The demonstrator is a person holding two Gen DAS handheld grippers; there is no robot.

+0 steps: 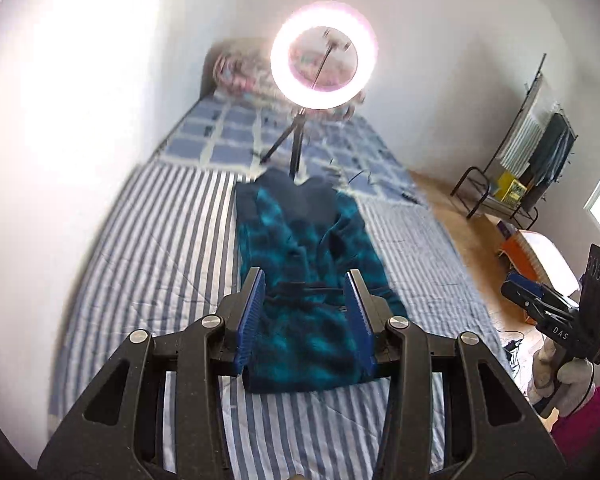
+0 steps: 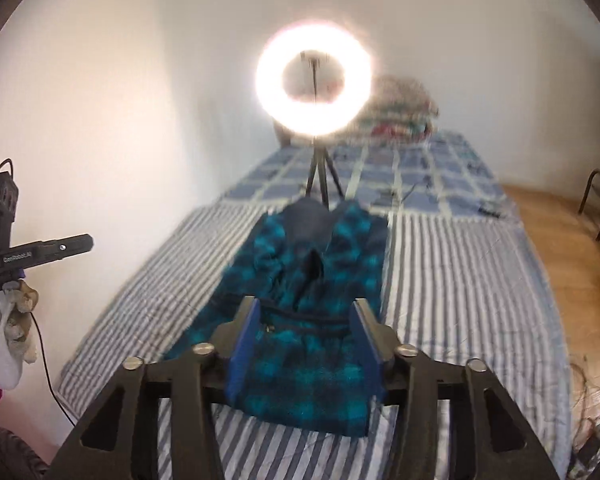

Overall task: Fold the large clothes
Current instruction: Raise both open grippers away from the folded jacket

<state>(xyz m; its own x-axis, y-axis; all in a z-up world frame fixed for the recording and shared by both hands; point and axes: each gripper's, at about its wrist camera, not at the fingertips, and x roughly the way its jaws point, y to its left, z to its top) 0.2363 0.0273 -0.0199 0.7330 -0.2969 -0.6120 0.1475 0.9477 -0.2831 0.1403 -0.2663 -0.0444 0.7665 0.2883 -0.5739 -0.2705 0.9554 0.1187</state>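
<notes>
Item: one teal-and-black plaid garment (image 1: 300, 280), laid lengthwise on a striped bed (image 1: 148, 248); two tools raised above its near hem.

The garment was recorded flat on the bed, its long axis running straight away from both tools toward the ring light (image 1: 324, 62) on its tripod; dark collar end far, hem end near, a dark cord across the waist. The left tool (image 1: 305, 316) and right tool (image 2: 307, 344) were each found released, jaws spread wide, nothing gripped, hovering short of the hem; neither was judged clearly nearer. Count: garment, one; tools, two; ring light, one; bedding bundle (image 2: 400, 108) at the headboard, one; clothes rack (image 1: 532, 152), one.
</notes>
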